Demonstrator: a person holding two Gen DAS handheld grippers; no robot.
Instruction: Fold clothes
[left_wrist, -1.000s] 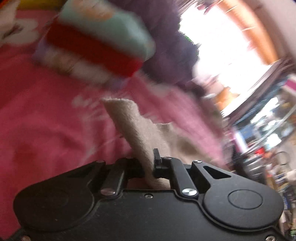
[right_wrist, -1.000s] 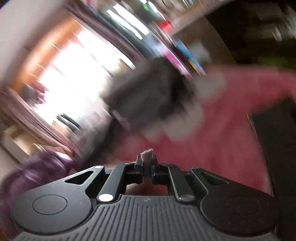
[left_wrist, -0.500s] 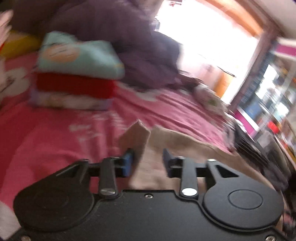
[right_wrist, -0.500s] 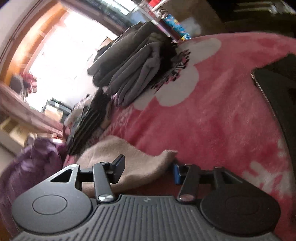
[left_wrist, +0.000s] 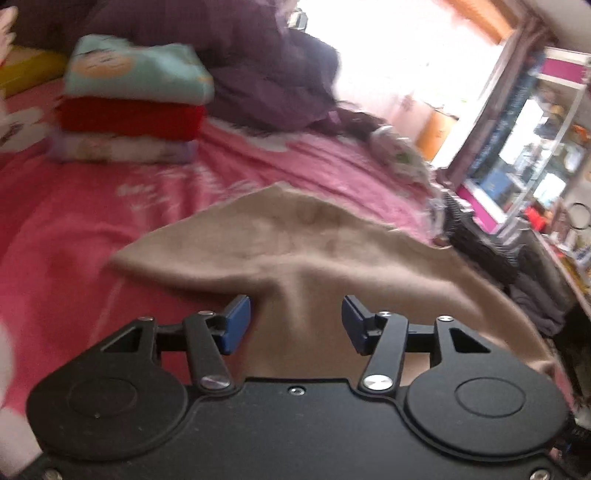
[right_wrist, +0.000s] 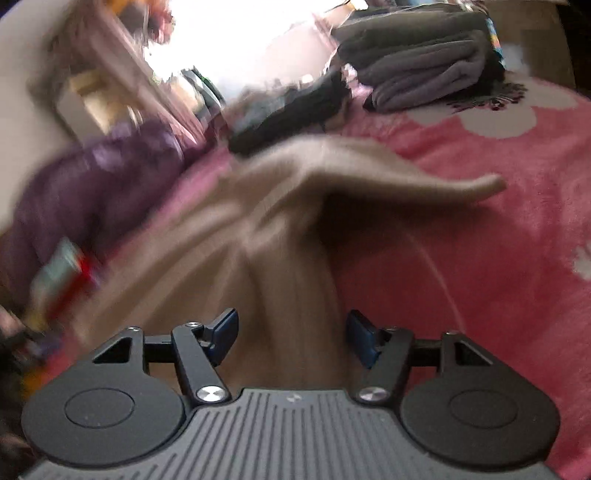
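Note:
A beige garment (left_wrist: 295, 236) lies spread on the pink bed cover (left_wrist: 74, 229), with a ridge of cloth running toward each gripper. My left gripper (left_wrist: 295, 315) hovers at its near edge. The jaws are opening, the blue pads (left_wrist: 238, 314) stand apart, and the cloth lies loose between them without being pressed. In the blurred right wrist view the same beige garment (right_wrist: 288, 229) runs up between the jaws of my right gripper (right_wrist: 291, 330), which is open and not pinching the fabric.
A stack of folded clothes (left_wrist: 133, 99), teal on red on white, sits at the far left of the bed. A purple duvet (left_wrist: 258, 55) lies behind it. Folded grey clothes (right_wrist: 424, 55) and a dark garment (right_wrist: 288, 114) lie at the far side. Shelves (left_wrist: 535, 129) stand beyond the bed.
Both grippers were shut on the beige garment's edge and have opened and let it go. The cloth has dropped and spread on the bed. Both hands have rolled and shifted.

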